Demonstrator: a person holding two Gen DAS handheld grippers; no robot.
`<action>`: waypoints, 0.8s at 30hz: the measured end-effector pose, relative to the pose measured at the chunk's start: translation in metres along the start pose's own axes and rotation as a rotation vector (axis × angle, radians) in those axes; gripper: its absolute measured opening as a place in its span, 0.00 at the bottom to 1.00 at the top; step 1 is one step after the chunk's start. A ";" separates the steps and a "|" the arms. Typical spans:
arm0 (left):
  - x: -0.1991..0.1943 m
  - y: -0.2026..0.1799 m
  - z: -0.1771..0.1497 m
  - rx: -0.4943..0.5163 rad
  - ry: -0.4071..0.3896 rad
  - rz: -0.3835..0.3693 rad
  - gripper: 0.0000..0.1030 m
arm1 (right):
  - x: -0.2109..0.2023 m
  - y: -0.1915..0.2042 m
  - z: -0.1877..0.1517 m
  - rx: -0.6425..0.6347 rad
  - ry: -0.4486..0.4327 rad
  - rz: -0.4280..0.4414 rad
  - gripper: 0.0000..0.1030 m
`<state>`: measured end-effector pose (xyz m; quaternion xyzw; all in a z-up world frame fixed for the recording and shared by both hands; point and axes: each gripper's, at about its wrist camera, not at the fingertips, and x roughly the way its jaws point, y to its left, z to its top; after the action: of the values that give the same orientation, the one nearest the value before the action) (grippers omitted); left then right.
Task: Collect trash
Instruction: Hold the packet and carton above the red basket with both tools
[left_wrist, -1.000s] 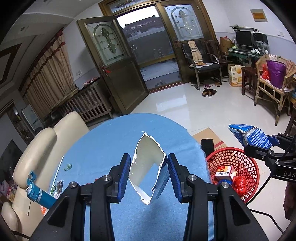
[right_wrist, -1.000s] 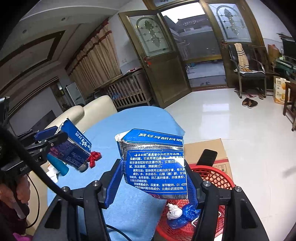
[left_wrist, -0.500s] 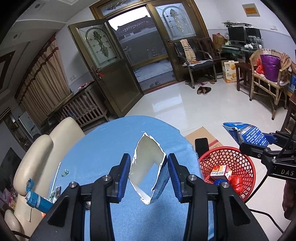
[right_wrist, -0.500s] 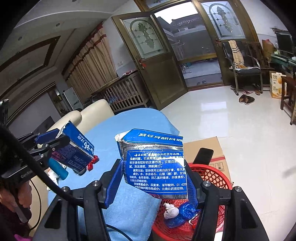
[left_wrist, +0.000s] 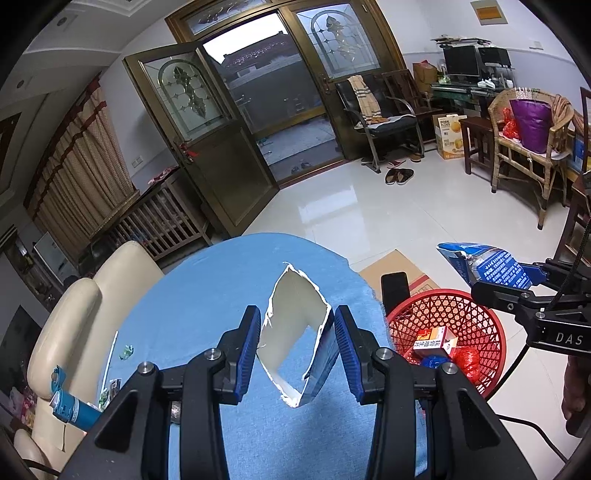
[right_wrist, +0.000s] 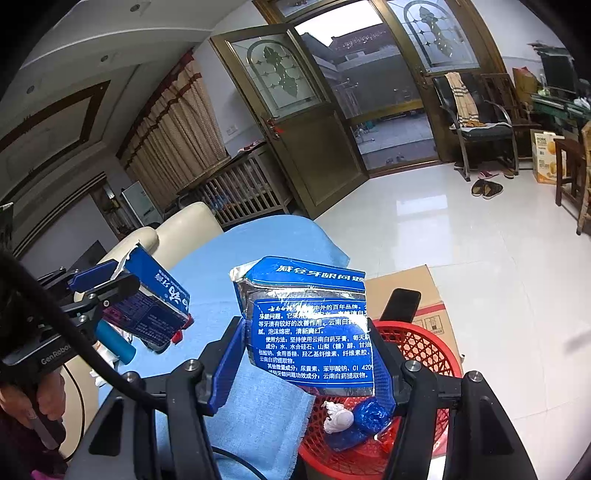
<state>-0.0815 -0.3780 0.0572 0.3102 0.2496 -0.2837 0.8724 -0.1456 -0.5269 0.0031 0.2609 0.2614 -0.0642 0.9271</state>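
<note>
— While both claws hang in the air, what sits in the red basket?
— From the left wrist view, a small red and white carton, a crumpled red wrapper and a bit of blue. From the right wrist view, a white crumpled wad and a blue crumpled bag lie at its near side. The basket stands on the floor just right of the bench, beside a flat cardboard sheet with a black phone at its edge.
— And the left claw?
— It is clamped on a torn open box, white inside and blue outside, pinched between the blue pads and held above the blue cloth of the bench.
— The right claw?
— Its pads press both sides of a torn blue toothpaste box, silver at the ripped top, printed with white text. The box hangs over the near left rim of the basket, partly over the bench's edge.
— Anything left on the bench?
— At its left side, a blue tube and small scraps near the cream chair.
</note>
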 end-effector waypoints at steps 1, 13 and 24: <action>0.000 -0.001 0.000 0.000 0.001 -0.001 0.42 | 0.000 -0.001 0.000 0.001 -0.001 -0.002 0.62; 0.003 -0.010 0.001 0.020 0.010 -0.012 0.42 | 0.001 -0.004 0.000 0.019 0.003 -0.002 0.62; 0.009 -0.017 0.002 0.031 0.025 -0.026 0.42 | 0.003 -0.009 -0.002 0.042 0.008 -0.007 0.62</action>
<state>-0.0855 -0.3932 0.0468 0.3239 0.2601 -0.2952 0.8604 -0.1462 -0.5337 -0.0043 0.2795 0.2647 -0.0719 0.9201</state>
